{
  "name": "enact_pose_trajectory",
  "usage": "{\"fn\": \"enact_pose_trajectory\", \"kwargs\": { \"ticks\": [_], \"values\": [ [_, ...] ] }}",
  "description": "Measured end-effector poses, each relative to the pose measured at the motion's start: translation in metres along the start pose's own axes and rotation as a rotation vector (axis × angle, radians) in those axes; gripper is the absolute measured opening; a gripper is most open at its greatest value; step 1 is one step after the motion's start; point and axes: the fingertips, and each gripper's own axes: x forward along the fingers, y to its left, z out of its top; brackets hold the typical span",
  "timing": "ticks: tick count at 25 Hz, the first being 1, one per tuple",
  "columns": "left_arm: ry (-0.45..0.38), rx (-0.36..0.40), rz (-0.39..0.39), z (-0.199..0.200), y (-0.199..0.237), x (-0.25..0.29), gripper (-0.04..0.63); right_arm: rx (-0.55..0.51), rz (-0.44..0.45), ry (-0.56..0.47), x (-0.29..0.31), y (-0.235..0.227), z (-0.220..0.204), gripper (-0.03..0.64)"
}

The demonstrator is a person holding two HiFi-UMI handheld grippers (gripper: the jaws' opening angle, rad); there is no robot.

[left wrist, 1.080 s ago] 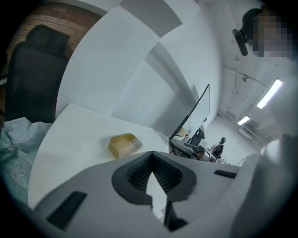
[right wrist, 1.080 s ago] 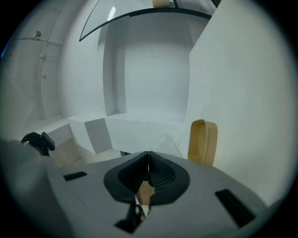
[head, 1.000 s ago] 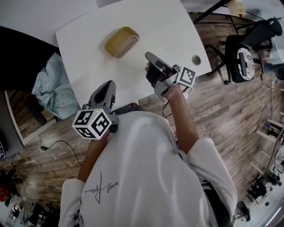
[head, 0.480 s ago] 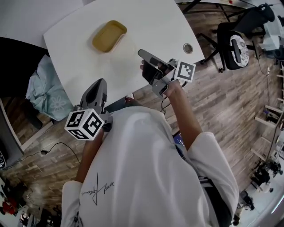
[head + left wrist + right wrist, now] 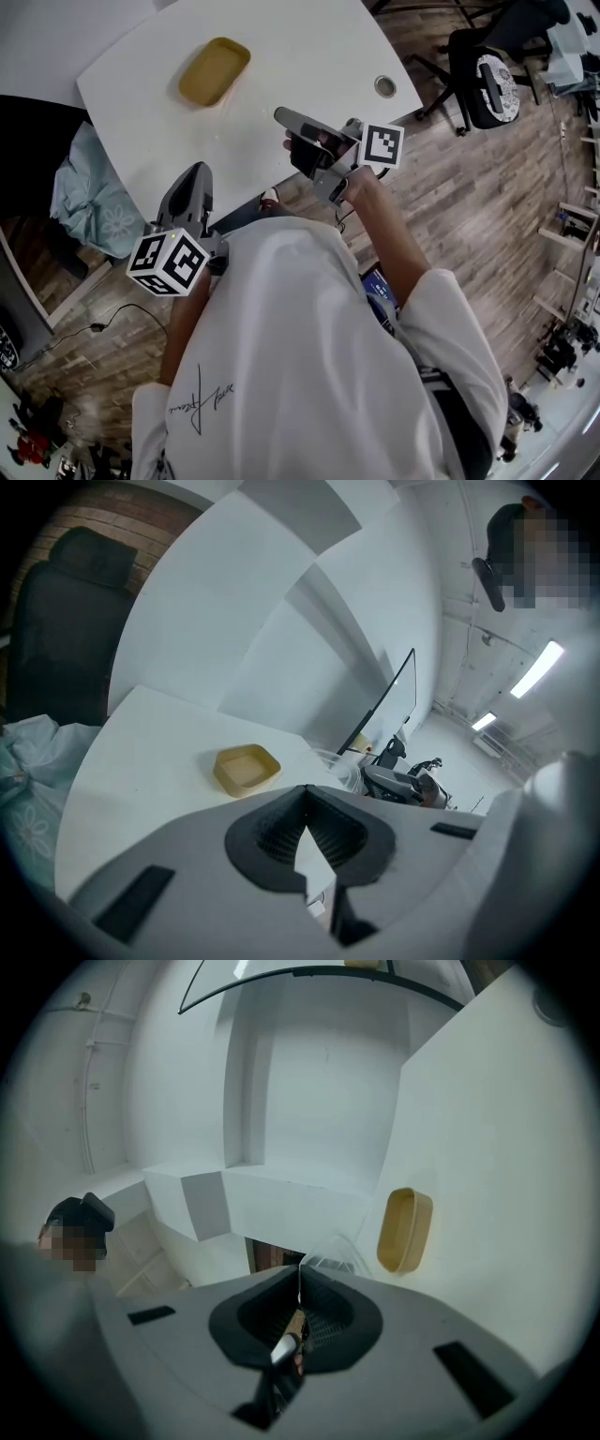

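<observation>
1. Right gripper (image 5: 300, 1271): the jaws are pressed together, pinching the edge of a clear lid (image 5: 332, 1252). The lid rises just past the tips, at the centre of the right gripper view.
2. Left gripper (image 5: 305, 794): the jaws are closed tip to tip with nothing between them. In the head view it sits at centre left, by the table's near edge.
3. Tub (image 5: 404, 1230): shallow, yellow, open and apparently empty. It rests on the white table (image 5: 309, 47), well apart from both grippers. It is in the upper left of the head view and left of centre in the left gripper view.
4. Handling, as a judgement: the lid looks thin, light and bendy, and its smooth plastic is probably slippery. The rim is likely the stiffest place to pinch, while a hard squeeze mid-panel could buckle it. The tub looks light and rigid, best gripped by one side wall.
5. Around them, in the head view: a pale blue cloth (image 5: 94, 197) hangs at the table's left edge, and a black chair (image 5: 487, 75) stands at upper right.
</observation>
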Motion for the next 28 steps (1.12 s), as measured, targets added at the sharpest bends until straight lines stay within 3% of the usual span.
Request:
{"fn": "enact_pose_trajectory", "kwargs": {
  "ticks": [11,19,28],
  "values": [
    [-0.017,0.037,-0.002,0.002,-0.006,-0.004,0.008,-0.060,-0.018,-0.033,-0.009,0.015,-0.014,0.012],
    [-0.027,0.041,0.001,-0.001,-0.009,-0.011,0.008,-0.127,-0.079,-0.050,-0.021,0.022,-0.033,0.012],
    [-0.038,0.097,0.025,-0.005,-0.010,-0.022,0.008,-0.210,-0.175,-0.101,-0.034,0.025,-0.044,0.012]
  ]
}}
